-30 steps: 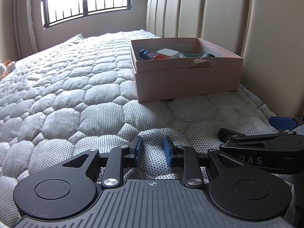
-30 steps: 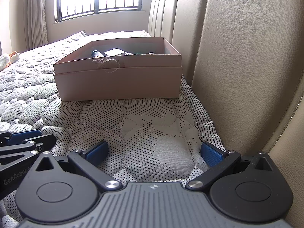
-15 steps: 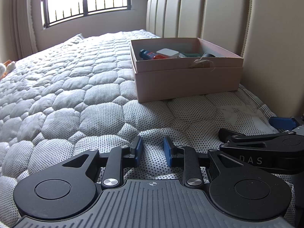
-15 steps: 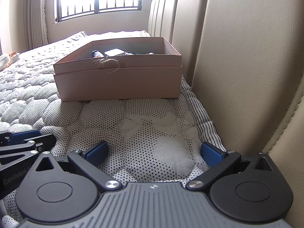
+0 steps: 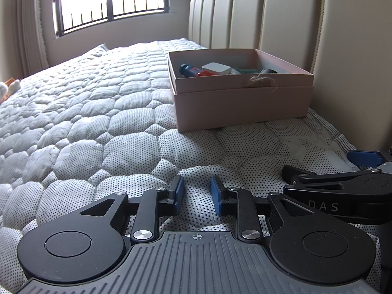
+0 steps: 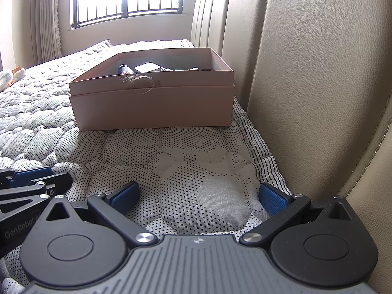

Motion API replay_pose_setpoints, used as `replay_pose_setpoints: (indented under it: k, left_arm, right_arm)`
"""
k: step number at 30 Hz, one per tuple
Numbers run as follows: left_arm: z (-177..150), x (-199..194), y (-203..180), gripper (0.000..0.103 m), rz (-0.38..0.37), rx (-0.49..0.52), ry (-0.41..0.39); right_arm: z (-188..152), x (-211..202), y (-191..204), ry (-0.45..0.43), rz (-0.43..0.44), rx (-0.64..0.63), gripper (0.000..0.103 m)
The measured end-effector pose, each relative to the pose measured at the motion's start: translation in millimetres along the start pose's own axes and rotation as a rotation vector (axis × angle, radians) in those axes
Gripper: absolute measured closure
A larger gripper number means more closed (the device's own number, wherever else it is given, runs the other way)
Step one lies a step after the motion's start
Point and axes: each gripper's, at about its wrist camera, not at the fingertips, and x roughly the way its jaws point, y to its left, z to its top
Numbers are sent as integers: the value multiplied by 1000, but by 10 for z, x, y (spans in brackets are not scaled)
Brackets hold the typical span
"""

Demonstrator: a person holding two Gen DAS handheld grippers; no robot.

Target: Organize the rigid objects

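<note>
An open pink cardboard box [image 5: 242, 103] stands on the bed against the headboard; it also shows in the right wrist view [image 6: 152, 107]. Inside lie a blue bottle [image 5: 187, 69], a white square case [image 5: 216, 68] and darker items, partly hidden by the box wall. My left gripper [image 5: 197, 193] rests low on the mattress in front of the box, jaws narrowly apart and empty. My right gripper [image 6: 197, 197] rests beside it, nearer the headboard, wide open and empty.
A quilted white mattress [image 5: 85, 112] spreads to the left. The padded beige headboard [image 6: 306, 85] rises close on the right. A window [image 5: 110, 0] is in the far wall. A small plush toy [image 5: 7, 88] lies at the far left edge.
</note>
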Motion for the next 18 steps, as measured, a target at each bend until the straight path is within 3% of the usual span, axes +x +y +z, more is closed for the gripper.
replay_pose_setpoints:
  k: [18]
  left_arm:
    - [-2, -4, 0, 76, 0, 8, -2]
  right_arm:
    - [-1, 4, 2, 0, 0, 0, 0]
